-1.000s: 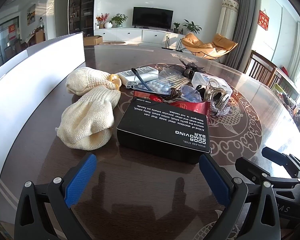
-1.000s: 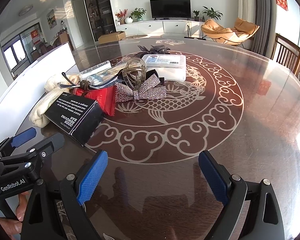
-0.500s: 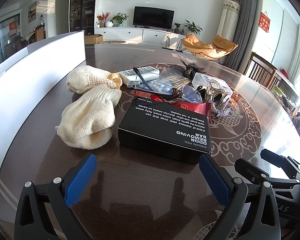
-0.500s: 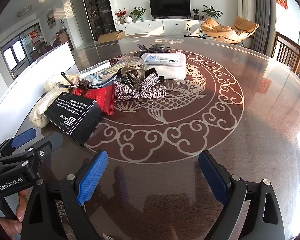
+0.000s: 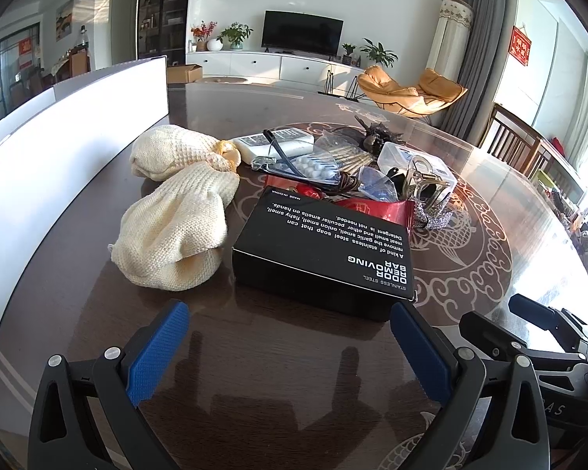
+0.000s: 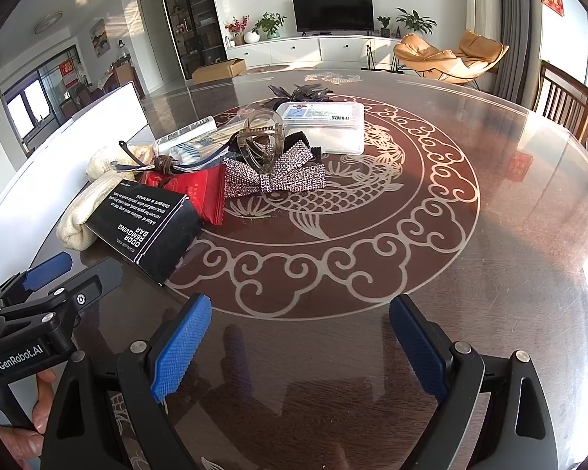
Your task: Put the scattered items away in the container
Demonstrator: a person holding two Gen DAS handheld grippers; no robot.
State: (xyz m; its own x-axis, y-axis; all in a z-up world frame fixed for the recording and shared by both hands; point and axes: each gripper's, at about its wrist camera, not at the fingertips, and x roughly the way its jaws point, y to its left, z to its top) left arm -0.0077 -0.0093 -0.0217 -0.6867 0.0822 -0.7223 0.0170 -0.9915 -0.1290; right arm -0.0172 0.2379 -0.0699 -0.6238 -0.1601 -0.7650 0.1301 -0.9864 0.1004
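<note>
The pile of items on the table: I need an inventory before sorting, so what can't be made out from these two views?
- White container, left wrist view: only its outer wall shows; the inside is hidden and the picture edge cuts it off.
- Red packet, both views: partly covered by the black box and the rhinestone bow.
- Clear lidded box, right wrist view: label print too small to read.
- Dark item beyond it: too small to identify.

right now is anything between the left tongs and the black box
Nothing visible. The left tongs stand open over bare table, and the black box lies straight ahead of them, its near edge facing the opening. The cream knit cloth sits beside the box on the left, off the path.
</note>
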